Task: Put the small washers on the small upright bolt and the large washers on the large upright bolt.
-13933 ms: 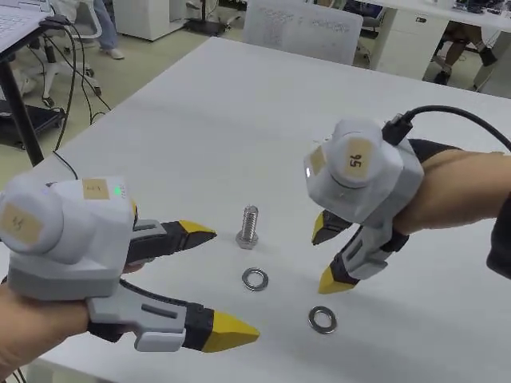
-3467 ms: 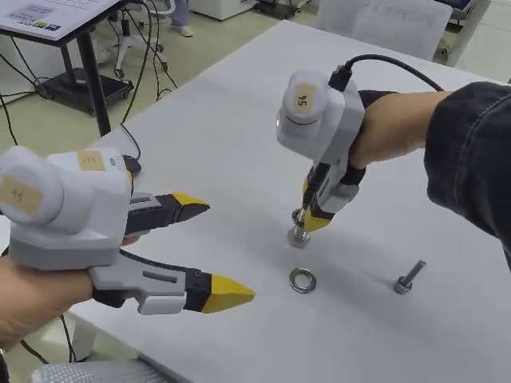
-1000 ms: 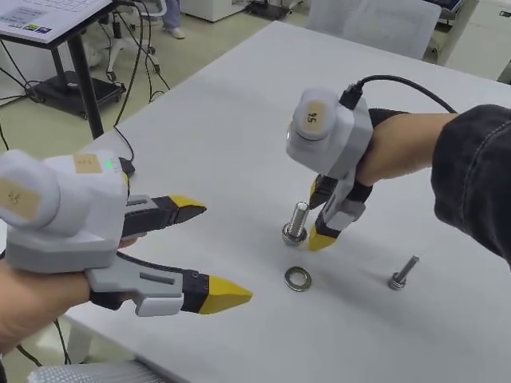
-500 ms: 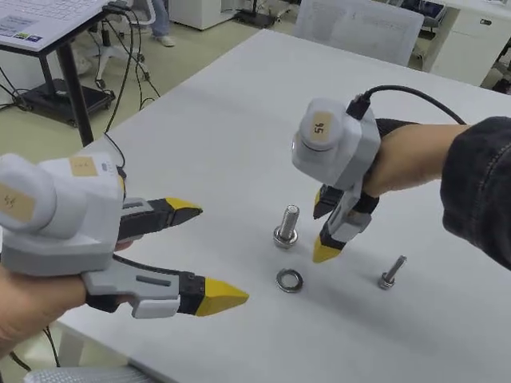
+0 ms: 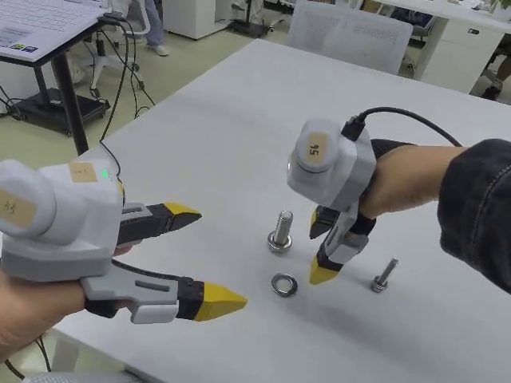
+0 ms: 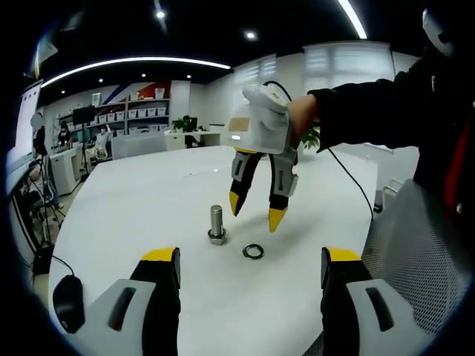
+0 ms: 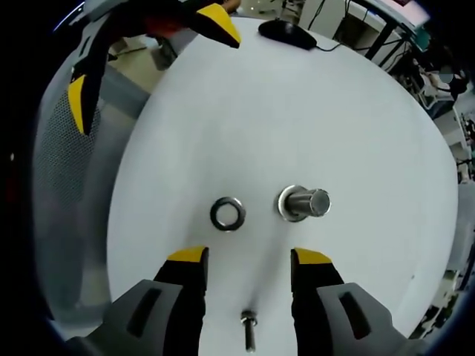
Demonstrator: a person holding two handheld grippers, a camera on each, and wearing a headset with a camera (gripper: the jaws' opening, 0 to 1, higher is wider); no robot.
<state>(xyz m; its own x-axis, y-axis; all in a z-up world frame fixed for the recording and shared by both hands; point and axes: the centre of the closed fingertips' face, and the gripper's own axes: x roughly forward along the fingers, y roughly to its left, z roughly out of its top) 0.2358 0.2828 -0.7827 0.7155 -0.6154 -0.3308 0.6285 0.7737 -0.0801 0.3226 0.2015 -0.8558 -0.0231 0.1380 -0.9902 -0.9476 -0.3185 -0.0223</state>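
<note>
White tabletop [image 5: 231,112] in an open office, grey mesh chair [image 5: 343,36] at its far edge, black computer mouse [image 7: 286,30] out near the left edge.

Your left gripper [image 5: 214,255] hangs low at the near left. Its jaws are spread wide with nothing between them, and it points across at the work.

Your right gripper [image 5: 318,254] points down over the middle of the table. Its jaws are parted and it holds nothing. The tips are off the surface, as the left gripper view shows.

The large upright silver steel bolt [image 5: 280,231] stands on its head near mid-table, just left of your right gripper's tips. Something wider sits at its base; you can't tell whether that is the head alone or a ring on it.

One flat silver steel washer [image 5: 283,284] lies loose on the table just nearer you than that bolt, apart from it. The lower yellow tip of your right gripper is just beside it.

The small silver steel bolt [image 5: 383,274] stands shaft up to the right of your right gripper, well apart from the large one. In the right gripper view it sits low between the two jaws.
</note>
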